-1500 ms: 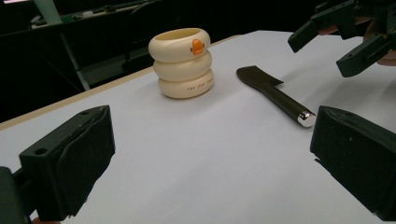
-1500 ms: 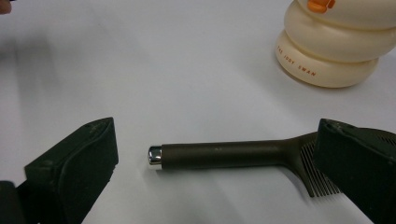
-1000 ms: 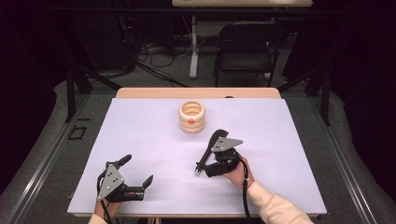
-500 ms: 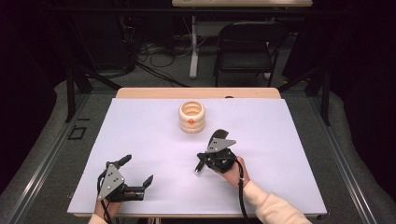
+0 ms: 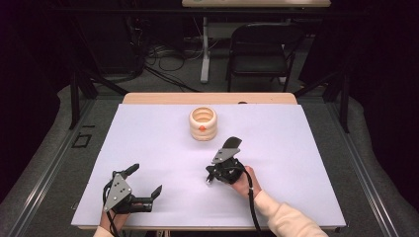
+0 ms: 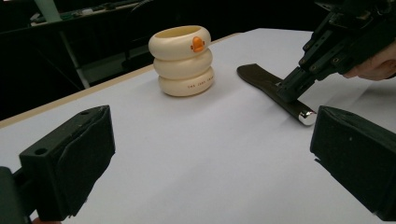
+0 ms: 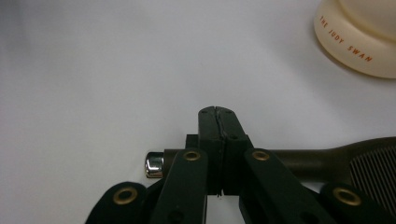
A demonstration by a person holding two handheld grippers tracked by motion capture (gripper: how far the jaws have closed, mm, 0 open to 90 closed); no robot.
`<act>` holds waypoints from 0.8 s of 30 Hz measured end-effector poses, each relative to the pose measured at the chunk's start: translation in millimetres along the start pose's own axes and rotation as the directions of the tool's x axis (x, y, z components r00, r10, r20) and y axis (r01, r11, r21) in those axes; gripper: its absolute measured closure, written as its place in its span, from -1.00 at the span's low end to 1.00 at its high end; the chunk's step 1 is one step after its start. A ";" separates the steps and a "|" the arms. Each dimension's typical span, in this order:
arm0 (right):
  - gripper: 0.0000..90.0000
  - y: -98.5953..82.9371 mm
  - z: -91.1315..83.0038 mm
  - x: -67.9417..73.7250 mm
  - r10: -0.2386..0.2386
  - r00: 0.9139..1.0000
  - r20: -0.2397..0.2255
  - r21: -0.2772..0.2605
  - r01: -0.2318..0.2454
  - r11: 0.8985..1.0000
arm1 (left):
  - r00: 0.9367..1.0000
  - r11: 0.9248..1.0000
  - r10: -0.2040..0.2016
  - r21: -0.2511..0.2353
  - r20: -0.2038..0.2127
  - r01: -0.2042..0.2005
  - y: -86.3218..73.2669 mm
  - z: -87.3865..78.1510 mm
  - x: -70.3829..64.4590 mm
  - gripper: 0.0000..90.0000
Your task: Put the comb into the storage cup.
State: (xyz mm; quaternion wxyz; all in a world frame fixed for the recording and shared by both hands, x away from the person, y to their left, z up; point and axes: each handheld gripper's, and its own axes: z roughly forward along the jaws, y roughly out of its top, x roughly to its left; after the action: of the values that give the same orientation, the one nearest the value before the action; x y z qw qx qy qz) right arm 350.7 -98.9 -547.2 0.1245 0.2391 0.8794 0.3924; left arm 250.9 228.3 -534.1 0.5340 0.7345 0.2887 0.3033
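Two jaws of my right gripper look pressed together over the dark handle of a brush, close to its silver end cap; I cannot see how much handle lies between them. The brush lies flat on the worktop, a little toward the near edge from the cream ringed cup, its ribbed head pointing at the far edge. My worry is the hold: it sits near one end, so if I lift, I judge the heavier head could sag and the handle twist or slide out between the pads. A slip that close to the cup could knock the brush into it and shove or tip it, since the cup stands upright just beyond the brush head.

My left gripper rests near the near left corner of the worktop, jaws spread wide with nothing between them, well apart from the brush. Swinging it in carelessly could clip the right gripper or the trailing cable.
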 end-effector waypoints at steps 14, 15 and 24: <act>1.00 -4.8 -5.0 -1.7 0.019 1.000 -0.012 0.057 -0.018 0.998 | 1.000 1.000 -0.004 -0.010 -0.002 0.004 0.4 -1.8 0.5 -1.00; 1.00 -5.5 -5.5 -2.3 0.019 1.000 -0.012 0.061 -0.019 0.998 | 1.000 1.000 -0.005 -0.010 -0.002 0.005 0.5 -2.0 0.6 -1.00; 1.00 -9.8 -11.3 -3.9 0.030 1.000 -0.006 0.097 -0.029 0.995 | 1.000 1.000 -0.001 -0.009 -0.004 0.001 0.7 -2.8 1.1 -1.00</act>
State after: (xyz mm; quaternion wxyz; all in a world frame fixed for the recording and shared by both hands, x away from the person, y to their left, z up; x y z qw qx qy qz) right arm 346.3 -113.7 -547.0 0.1038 0.2563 0.8943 0.3518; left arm 249.6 230.7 -532.6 0.5368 0.7314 0.2889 0.3057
